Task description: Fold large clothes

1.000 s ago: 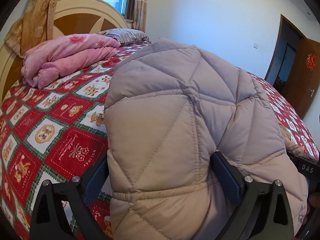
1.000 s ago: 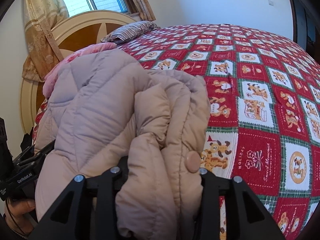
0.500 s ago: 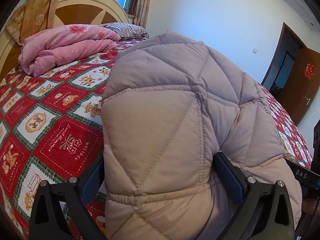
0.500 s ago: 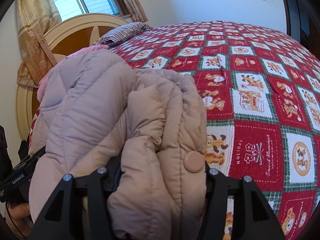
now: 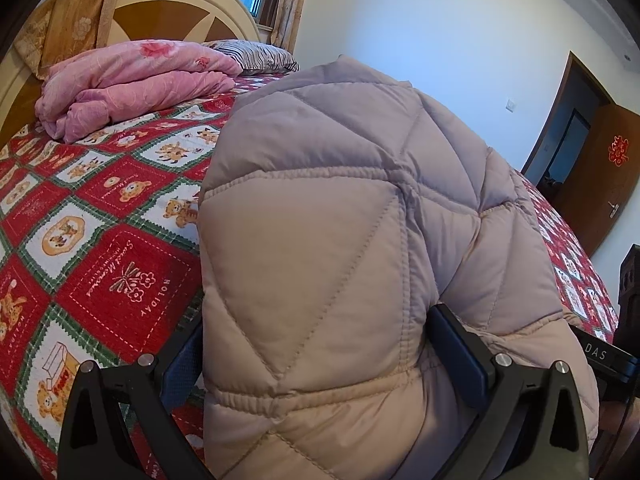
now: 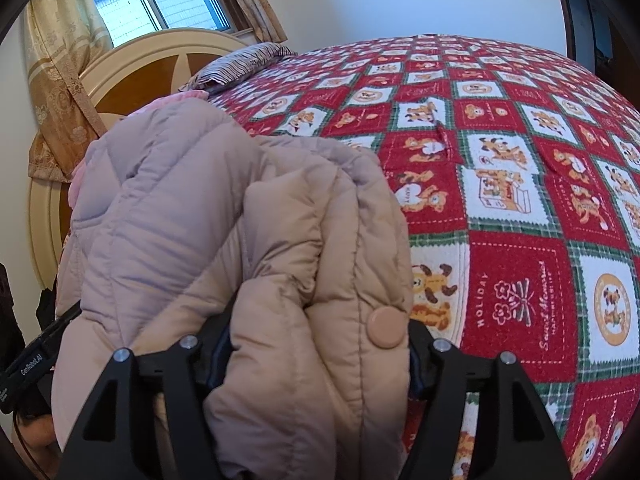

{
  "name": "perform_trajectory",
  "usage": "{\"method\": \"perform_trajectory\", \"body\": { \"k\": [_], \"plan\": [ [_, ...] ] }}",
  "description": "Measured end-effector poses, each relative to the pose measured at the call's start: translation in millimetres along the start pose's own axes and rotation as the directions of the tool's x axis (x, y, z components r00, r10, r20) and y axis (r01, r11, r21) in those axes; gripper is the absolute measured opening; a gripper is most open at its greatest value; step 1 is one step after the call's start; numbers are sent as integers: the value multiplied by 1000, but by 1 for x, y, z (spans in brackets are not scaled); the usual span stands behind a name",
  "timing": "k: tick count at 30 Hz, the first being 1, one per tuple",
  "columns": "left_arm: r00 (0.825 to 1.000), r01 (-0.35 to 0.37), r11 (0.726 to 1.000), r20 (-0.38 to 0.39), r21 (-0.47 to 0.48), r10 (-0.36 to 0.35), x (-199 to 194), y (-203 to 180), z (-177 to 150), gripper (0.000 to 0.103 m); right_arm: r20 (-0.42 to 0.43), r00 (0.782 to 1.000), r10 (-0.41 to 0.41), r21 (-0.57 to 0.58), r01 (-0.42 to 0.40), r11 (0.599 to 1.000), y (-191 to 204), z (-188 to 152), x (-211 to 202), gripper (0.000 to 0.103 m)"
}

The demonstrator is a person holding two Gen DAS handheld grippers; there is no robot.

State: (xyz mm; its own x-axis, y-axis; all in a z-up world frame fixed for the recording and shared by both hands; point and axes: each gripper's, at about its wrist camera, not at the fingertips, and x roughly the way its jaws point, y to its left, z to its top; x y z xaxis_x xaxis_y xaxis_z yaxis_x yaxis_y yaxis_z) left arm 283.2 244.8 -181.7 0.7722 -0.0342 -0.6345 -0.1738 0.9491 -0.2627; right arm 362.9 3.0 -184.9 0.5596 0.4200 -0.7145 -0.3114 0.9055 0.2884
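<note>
A beige quilted puffer jacket (image 5: 340, 240) fills the left wrist view and hangs over the bed. My left gripper (image 5: 320, 356) is shut on a thick quilted fold of it; the blue pads (image 5: 456, 344) press its sides. In the right wrist view the same jacket (image 6: 200, 220) bunches up, with a round snap button (image 6: 387, 327) near the front. My right gripper (image 6: 316, 356) is shut on the bunched edge. The jacket hides both sets of fingertips.
The bed (image 6: 520, 160) has a red, green and white bear-patterned cover. A folded pink quilt (image 5: 132, 80) and a striped pillow (image 5: 260, 54) lie by the cream headboard (image 5: 168, 8). A window (image 6: 160, 0) with curtains is behind. An open brown door (image 5: 592, 160) is at right.
Both grippers have risen and tilted slightly with the jacket held; the view of the bed has shifted a little. The grips have not changed.
</note>
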Motion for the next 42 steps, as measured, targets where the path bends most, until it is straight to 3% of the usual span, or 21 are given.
{"method": "perform_trajectory", "body": {
  "k": [14,19,24,28,30,35,42],
  "plan": [
    [999,-39,999,-3,15,39,-4,-5,1,102,-19,999,-34,-8,34,999,2,3,2,74],
    [995,-93,995,29,27,92,-41,-8,11,102,3,996,-84,-47,84,995,11,7,-15,74],
    [983,-98,995,158,9,95,-130,-11,15,102,86,990,-111,-66,116,991,27,5,-74,75],
    [963,-119,991,252,69,98,-194,-26,10,102,216,971,-99,-124,128,984,51,-6,-143,92],
    [955,-109,991,284,79,82,-215,-29,10,102,276,958,-80,-151,125,981,64,-14,-173,93],
    [941,-93,992,332,84,60,-242,-34,13,102,351,936,-35,-187,107,977,92,-22,-219,93],
    [938,-76,993,344,86,42,-249,-36,14,102,399,917,-12,-230,112,967,111,-25,-240,96]
  ]
}}
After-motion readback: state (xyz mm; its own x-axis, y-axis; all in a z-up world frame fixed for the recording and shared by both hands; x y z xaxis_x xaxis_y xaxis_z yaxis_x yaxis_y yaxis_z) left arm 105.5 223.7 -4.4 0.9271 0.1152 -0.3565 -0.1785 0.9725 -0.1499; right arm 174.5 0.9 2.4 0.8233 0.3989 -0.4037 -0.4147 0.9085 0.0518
